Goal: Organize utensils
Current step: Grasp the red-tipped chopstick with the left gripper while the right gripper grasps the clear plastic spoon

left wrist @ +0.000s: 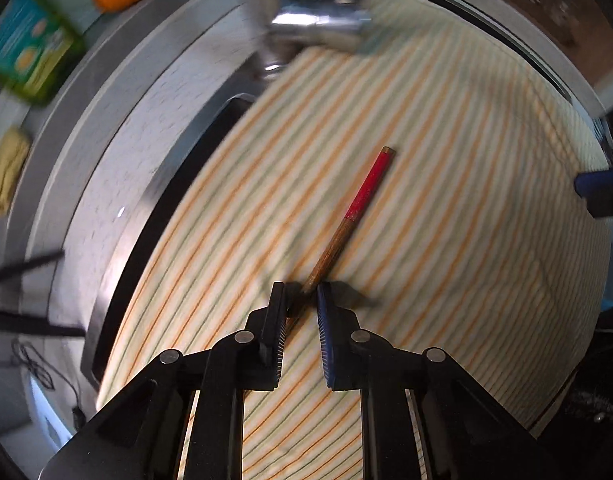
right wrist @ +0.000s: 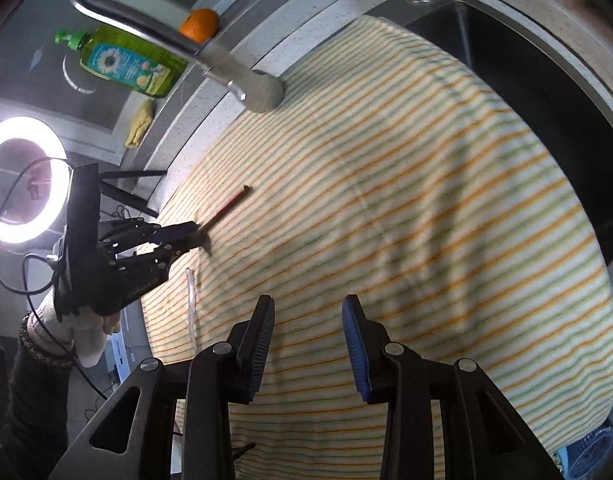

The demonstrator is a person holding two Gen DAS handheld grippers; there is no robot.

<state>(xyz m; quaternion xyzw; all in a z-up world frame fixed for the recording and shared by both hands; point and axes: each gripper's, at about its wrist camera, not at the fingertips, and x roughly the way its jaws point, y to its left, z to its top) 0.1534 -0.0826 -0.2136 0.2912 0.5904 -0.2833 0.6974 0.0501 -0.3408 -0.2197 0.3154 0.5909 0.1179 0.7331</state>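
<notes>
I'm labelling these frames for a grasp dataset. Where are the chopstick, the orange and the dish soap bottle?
chopstick (left wrist: 368,186): left wrist view, on its red upper section.
orange (right wrist: 199,23): right wrist view, on the middle of the fruit.
dish soap bottle (right wrist: 132,62): right wrist view, on its label.

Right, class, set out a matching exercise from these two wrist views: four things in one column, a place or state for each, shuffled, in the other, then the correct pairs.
Things
1. chopstick
2. orange
3. dish soap bottle
4. right gripper

Places or states
A. lying on its side, green pump to the left
B. jaws apart, nothing between them
C. on the striped cloth, its brown end between the left gripper's fingers
D. on the counter ledge behind the faucet

Pairs: 1-C, 2-D, 3-A, 4-B
</notes>
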